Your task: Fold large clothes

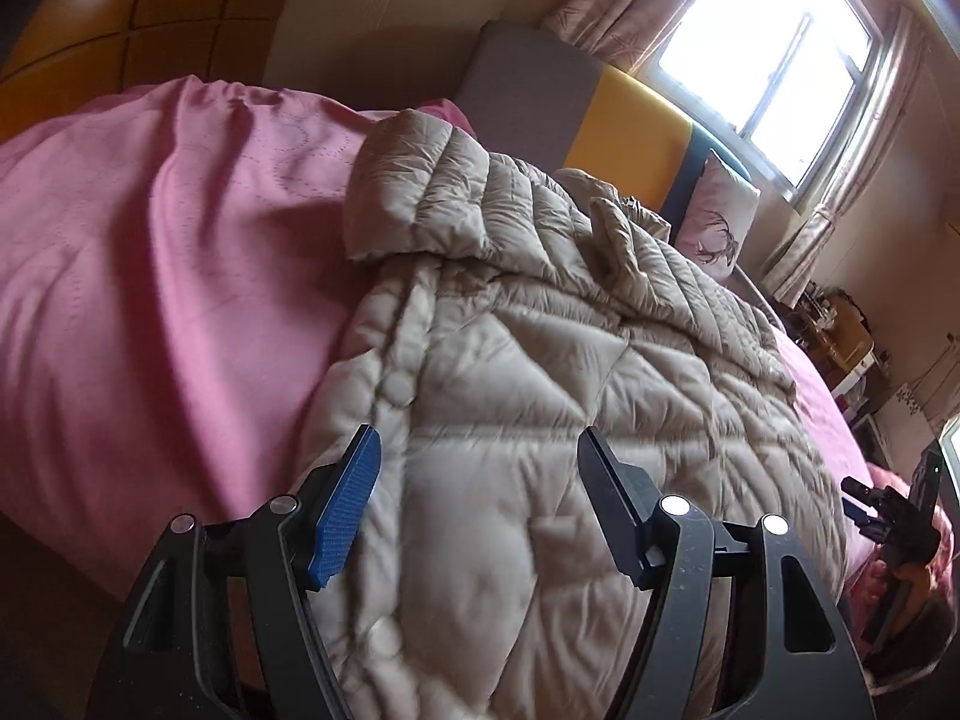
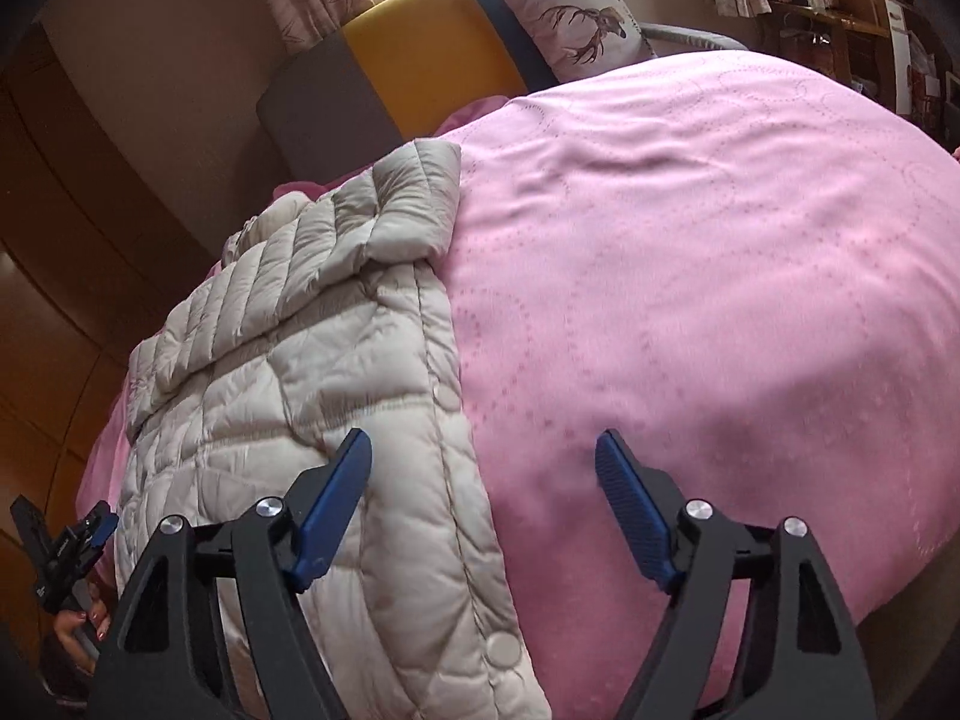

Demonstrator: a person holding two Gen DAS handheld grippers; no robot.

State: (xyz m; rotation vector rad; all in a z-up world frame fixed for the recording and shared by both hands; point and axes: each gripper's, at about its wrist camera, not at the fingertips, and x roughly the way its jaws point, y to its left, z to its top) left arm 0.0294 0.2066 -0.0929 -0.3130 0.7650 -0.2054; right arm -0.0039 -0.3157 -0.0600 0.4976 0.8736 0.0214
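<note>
left gripper [image 1: 480,456] spread, empty | right gripper [image 2: 483,459] spread, empty | beige puffer coat [image 1: 540,372] lay on pink bedspread [image 1: 150,270] (sleeve folded over)

One quilted coat [image 1: 540,360], one pink bedspread [image 1: 150,270], one pillow [image 2: 576,12], two grippers.

I see one beige quilted puffer coat [image 1: 540,360] lying flat on the bed; sleeve folded across its upper part; it fills the left wrist frame's centre.
</note>
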